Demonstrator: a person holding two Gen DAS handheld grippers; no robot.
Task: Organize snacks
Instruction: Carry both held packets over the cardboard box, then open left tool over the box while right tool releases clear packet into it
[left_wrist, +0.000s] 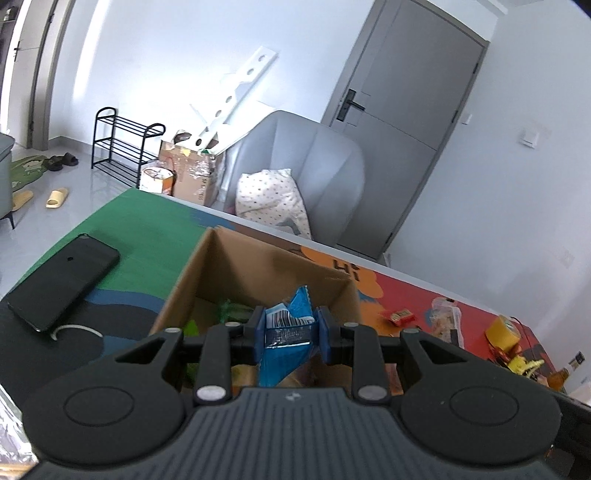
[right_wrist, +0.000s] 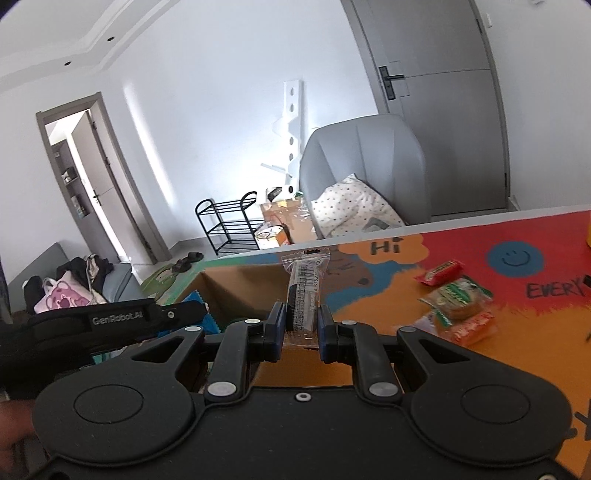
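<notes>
1. While both hands carry snacks toward the cardboard box, the left gripper has its jaws drawn narrow, its blue pads pinching a blue foil snack packet across the middle. The packet stands on end between the pads, with a barcode panel facing the camera and its lower tail hanging below the jaws, over the open box.

2. Handling, as a judgement: the blue packet looks light, thin and crinkly. The foil is likely slippery, and the contents could crush under a hard pinch, so a hold across the flat middle or a sealed edge suits it best.

3. The right gripper has its jaws closed as far as they go, on a clear-wrapped snack stick. The stick is long, with a barcode along its side and a crimped top seal. It points away from the camera, over the box's near right corner.

4. Handling: the stick seems light and fairly stiff along its length. The wrapper is smooth plastic, so a grip near 1 end, as now, may let it pivot. Mid-length would be steadier.

5. Outward: green wrappers already lie in the box. The left gripper shows at the left of the right wrist view, just over the box.

6. Farther right on the colourful table mat, well apart from the box, lie a red packet and a stack of wrapped pastries, not yet boxed. A black phone rests on the mat to the left of the box.
</notes>
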